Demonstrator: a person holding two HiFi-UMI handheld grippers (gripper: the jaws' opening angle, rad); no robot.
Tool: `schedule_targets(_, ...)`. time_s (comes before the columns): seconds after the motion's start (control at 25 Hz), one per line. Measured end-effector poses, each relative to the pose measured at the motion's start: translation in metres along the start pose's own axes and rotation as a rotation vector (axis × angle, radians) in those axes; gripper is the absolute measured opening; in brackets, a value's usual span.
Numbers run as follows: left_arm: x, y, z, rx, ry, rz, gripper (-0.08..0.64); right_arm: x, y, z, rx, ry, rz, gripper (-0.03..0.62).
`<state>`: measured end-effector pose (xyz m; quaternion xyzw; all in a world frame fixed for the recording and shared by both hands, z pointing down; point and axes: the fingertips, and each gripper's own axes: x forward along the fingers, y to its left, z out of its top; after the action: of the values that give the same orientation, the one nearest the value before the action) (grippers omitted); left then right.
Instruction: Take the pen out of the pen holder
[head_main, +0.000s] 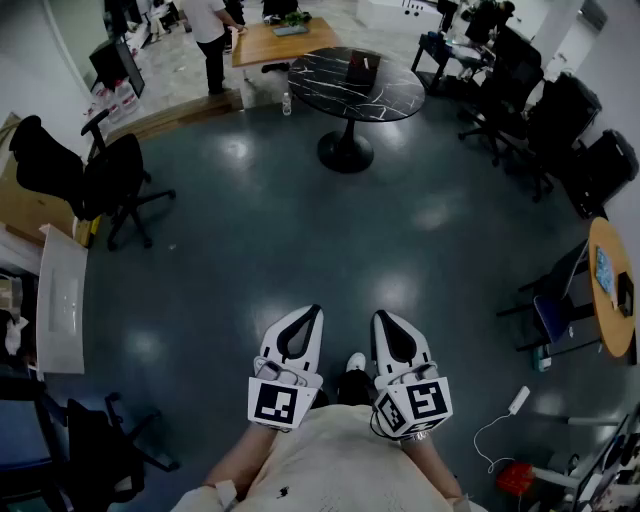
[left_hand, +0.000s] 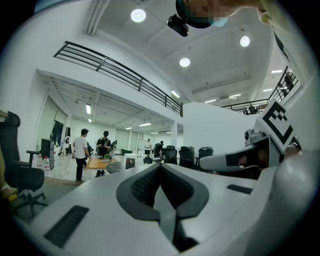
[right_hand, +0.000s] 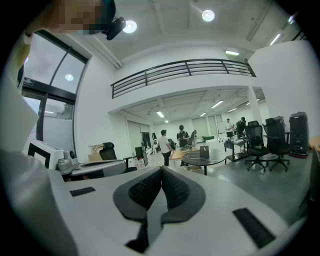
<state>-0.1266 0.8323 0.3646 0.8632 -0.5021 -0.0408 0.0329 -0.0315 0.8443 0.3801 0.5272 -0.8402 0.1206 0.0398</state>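
Observation:
No pen and no pen holder show in any view. Both grippers are held side by side close to the person's body, above the dark floor. My left gripper (head_main: 316, 310) has its jaws together at the tips with nothing between them, and in the left gripper view its tips (left_hand: 161, 165) meet. My right gripper (head_main: 379, 316) is likewise shut and empty, its tips (right_hand: 161, 169) touching in the right gripper view. Both point out across the open room toward the black table.
A round black marble table (head_main: 355, 82) stands ahead, a wooden table (head_main: 283, 42) with people beside it further back. Office chairs (head_main: 110, 185) are at the left and several more (head_main: 560, 130) at the right. A white cabinet (head_main: 62, 300) stands at the left and a round wooden table (head_main: 612, 285) at the right.

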Motion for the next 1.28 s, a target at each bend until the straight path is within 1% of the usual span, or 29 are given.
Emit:
schedule_targets(0.16,0.013,-0.001,0.003,0.003,0.008,-0.004,0.012,0.007,-0.013,0.007,0.014,0.001,-0.015,0.017)
schedule_targets(0.36,0.045,0.006,0.0,0.001,0.016,0.0,0.012,0.033,-0.041,0.016,0.024,-0.011,-0.028,0.017)
schedule_targets(0.56,0.096,0.018,-0.005,0.024,0.035,0.019,0.012,0.076,-0.084,0.019,0.028,0.015,-0.022,0.017)
schedule_targets(0.72,0.146,0.027,-0.005,0.049,0.05,0.045,0.012,0.111,-0.122,0.03,0.031,0.027,-0.005,0.017)
schedule_targets(0.88,0.199,0.029,0.0,0.066,0.044,0.089,0.012,0.141,-0.166,0.042,0.044,0.044,0.015,0.017)
schedule_targets(1.08,0.253,0.024,0.013,0.094,0.017,0.142,0.012,0.167,-0.21,0.068,0.034,0.026,0.051,0.017)
schedule_targets(1.28,0.291,0.019,0.027,0.105,-0.019,0.158,0.012,0.189,-0.245,0.084,0.028,0.02,0.063,0.017)
